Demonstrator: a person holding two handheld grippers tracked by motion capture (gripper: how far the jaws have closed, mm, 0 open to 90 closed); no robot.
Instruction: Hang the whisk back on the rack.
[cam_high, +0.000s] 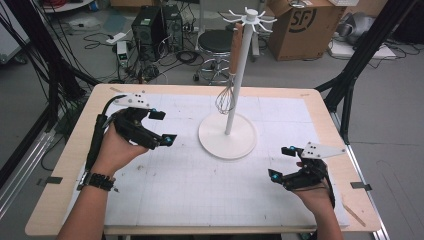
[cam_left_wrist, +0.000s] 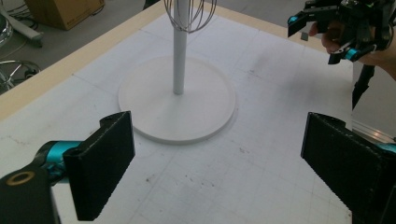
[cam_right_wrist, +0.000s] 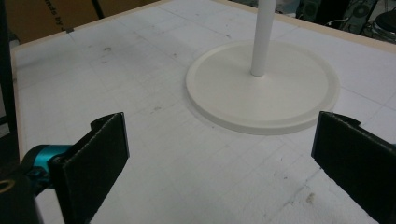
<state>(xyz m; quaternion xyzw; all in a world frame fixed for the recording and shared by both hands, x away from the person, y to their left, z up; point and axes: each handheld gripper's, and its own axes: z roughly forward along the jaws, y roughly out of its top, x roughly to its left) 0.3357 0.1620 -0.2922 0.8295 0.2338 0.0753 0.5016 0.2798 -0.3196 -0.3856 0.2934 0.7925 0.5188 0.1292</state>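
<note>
A white utensil stand (cam_high: 228, 135) with a round base and tall pole stands at the table's middle back. A wire whisk (cam_high: 228, 95) with a wooden handle hangs from a hook near the pole's top. My left gripper (cam_high: 163, 127) hovers left of the base, open and holding nothing; in its own view (cam_left_wrist: 217, 163) the base (cam_left_wrist: 177, 100) lies ahead with the whisk wires (cam_left_wrist: 190, 14) above. My right gripper (cam_high: 281, 163) sits at the front right, open with nothing between its jaws; its own view (cam_right_wrist: 219, 163) faces the base (cam_right_wrist: 261, 88).
The table (cam_high: 70, 150) carries a white gridded mat (cam_high: 200, 185). Behind it on the floor are a stool (cam_high: 216, 45), a cardboard box (cam_high: 300, 25), computer cases and cables. Black frame legs (cam_high: 350, 75) stand at the right.
</note>
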